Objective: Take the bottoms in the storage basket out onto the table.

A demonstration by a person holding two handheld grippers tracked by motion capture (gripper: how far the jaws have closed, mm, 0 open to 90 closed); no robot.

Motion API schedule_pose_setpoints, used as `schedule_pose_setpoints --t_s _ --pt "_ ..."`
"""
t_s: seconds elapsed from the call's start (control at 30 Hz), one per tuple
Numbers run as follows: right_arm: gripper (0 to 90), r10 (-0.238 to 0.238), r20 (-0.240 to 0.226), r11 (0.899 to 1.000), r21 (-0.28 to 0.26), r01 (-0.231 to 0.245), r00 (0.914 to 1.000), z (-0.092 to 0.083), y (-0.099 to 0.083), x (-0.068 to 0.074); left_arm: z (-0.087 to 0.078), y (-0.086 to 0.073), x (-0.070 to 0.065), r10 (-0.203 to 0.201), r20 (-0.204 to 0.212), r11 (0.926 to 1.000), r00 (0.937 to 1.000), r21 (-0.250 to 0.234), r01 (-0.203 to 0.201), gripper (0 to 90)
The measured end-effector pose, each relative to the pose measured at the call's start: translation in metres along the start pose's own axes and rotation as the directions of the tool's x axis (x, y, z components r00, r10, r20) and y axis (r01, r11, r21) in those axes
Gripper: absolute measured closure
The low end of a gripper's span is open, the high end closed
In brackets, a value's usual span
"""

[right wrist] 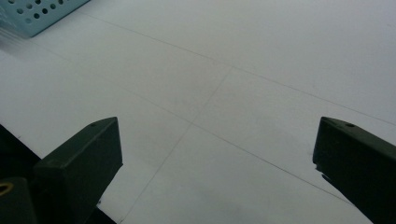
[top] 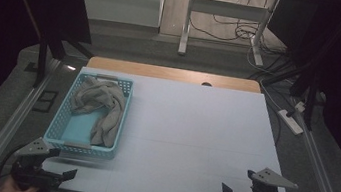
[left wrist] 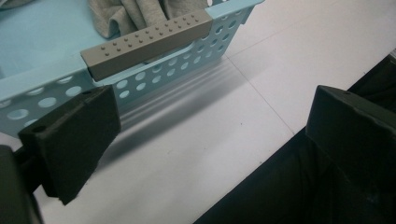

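Looks like soft, light, floppy cloth (top: 101, 104) in blue basket (top: 61, 121), best pinched at a top fold w/ left gripper (top: 62, 164); right gripper (top: 238, 181) too spread wide, both empty.

A light blue plastic basket (top: 122, 119) holding a crumpled grey-beige cloth (top: 101, 104) sits on the left part of a white table.

The basket is rectangular, with walls pierced by rows of round holes and a grey studded grip (left wrist: 147, 44) set into the rim of its near short end; a matching grip sits at the far end. It stands upright, its long sides running away from the viewer. The cloth lies loosely bunched inside, heaped toward the far end and trailing along the right wall toward the near end, leaving the blue floor bare at the near left.
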State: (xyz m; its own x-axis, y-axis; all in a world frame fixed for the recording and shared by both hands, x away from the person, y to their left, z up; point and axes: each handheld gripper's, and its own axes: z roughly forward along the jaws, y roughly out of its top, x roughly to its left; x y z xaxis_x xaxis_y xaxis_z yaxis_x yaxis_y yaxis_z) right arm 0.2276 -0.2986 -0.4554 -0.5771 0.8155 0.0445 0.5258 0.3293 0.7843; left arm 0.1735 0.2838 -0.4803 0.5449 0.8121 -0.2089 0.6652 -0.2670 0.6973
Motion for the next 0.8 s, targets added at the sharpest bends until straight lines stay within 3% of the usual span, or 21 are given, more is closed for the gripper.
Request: schedule_pose_setpoints --t_s 0.23,0.8 --pt "2.0 0.009 -0.004 1.0 -0.008 -0.009 1.0 -0.0009 -0.0005 -0.0011 0.0003 0.0002 0.0021 -0.017 0.012 0.9999 0.9998 0.002 0.017 1.7" --pt "2.0 0.017 0.008 1.0 -0.003 -0.017 0.9998 -0.0004 -0.0003 -0.0016 0.0001 0.0002 0.0017 -0.003 0.026 1.0 0.9997 0.002 0.003 1.1"
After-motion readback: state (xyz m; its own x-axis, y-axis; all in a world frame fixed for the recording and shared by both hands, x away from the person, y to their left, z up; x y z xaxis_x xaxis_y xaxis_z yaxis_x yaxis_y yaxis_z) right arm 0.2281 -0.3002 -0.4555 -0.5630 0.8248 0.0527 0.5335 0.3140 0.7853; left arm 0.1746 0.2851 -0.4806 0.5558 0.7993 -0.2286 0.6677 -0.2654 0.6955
